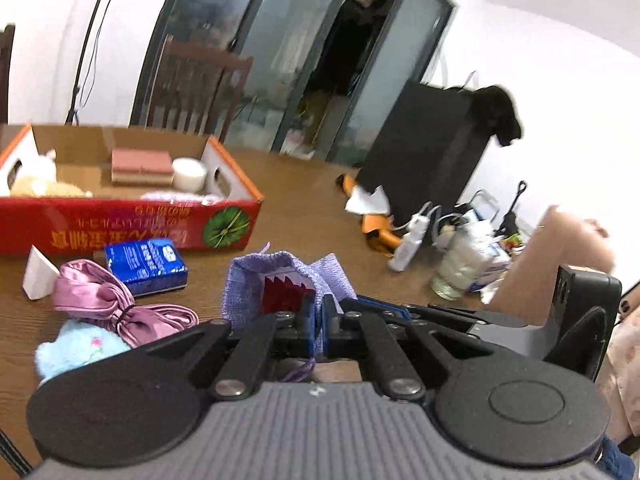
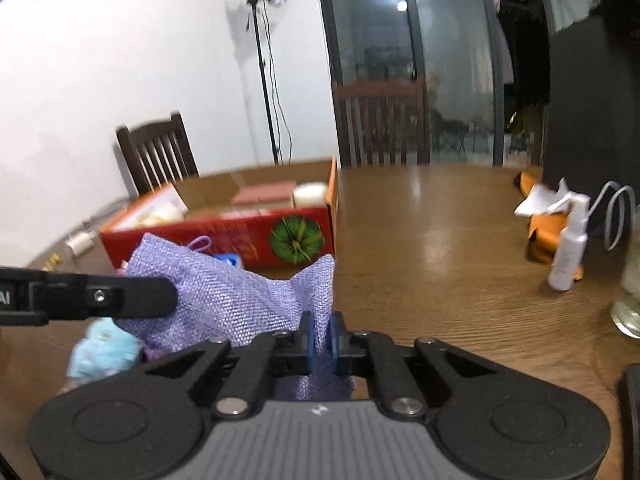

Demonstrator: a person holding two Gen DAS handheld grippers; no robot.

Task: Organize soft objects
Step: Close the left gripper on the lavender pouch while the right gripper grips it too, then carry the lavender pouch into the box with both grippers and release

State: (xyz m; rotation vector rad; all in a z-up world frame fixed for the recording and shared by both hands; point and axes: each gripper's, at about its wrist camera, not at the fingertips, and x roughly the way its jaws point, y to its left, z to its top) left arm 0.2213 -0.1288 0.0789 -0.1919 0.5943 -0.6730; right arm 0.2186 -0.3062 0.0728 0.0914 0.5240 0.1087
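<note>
Brown wooden table (image 2: 440, 240) fills the lower half of both views. Red cardboard box with orange rim and green round emblem (image 1: 132, 224) sits upper left in the left wrist view, centre left in the right; it already holds a pink sponge block (image 1: 140, 164) and a white roll (image 1: 188, 174).

Lilac woven drawstring pouch (image 2: 224, 292) hangs lower centre, clear of the table, between both tools. Left gripper (image 1: 318, 320) is pinched on one edge of the pouch mouth; right gripper (image 2: 322, 340) is pinched on the other corner.

Judgement: pouch goes to the box. Keep both pinches firm, carry it level, clear the near wall, then release inside.

Pink satin scarf (image 1: 104, 304), blue tissue pack (image 1: 146, 260) and pale blue plush (image 1: 80, 350) lie lower left.

Writing: yellow characters on the box front, upside down, not legible.
</note>
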